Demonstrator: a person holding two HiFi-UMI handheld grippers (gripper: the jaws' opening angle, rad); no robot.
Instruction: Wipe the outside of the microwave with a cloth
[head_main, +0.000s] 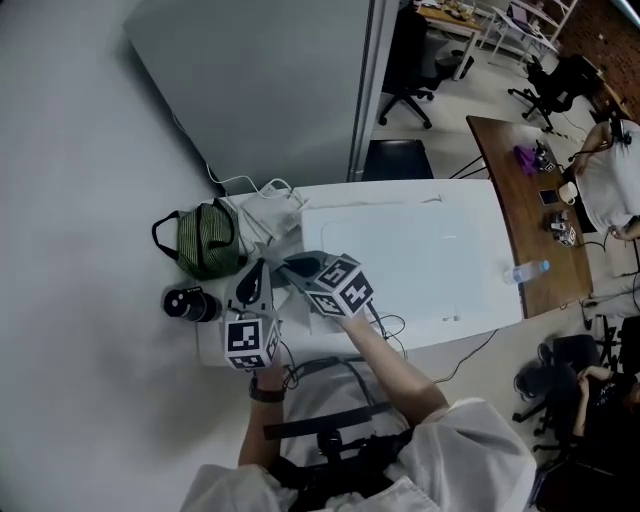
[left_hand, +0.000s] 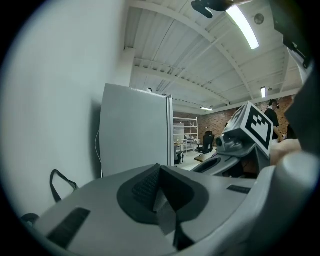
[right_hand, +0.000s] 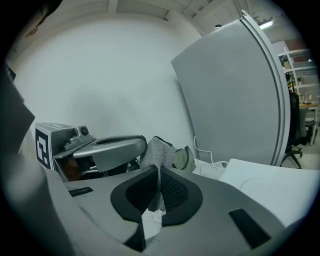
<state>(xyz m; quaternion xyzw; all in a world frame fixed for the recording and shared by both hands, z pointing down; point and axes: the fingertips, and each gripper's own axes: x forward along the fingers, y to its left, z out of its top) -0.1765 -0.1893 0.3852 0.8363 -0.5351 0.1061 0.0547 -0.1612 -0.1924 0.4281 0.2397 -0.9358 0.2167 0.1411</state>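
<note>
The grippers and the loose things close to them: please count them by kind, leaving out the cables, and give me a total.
Grippers: 2, the left gripper and the right gripper
Grey cloth: 1
Green striped bag: 1
Black cylinder: 1
Total: 5

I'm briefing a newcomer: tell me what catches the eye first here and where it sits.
The left gripper and right gripper, each carrying a black-and-white marker cube, meet low at centre-left of the head view. Both are shut on one grey cloth. A green striped bag lies just left of them, and a white table spreads to their right.
</note>
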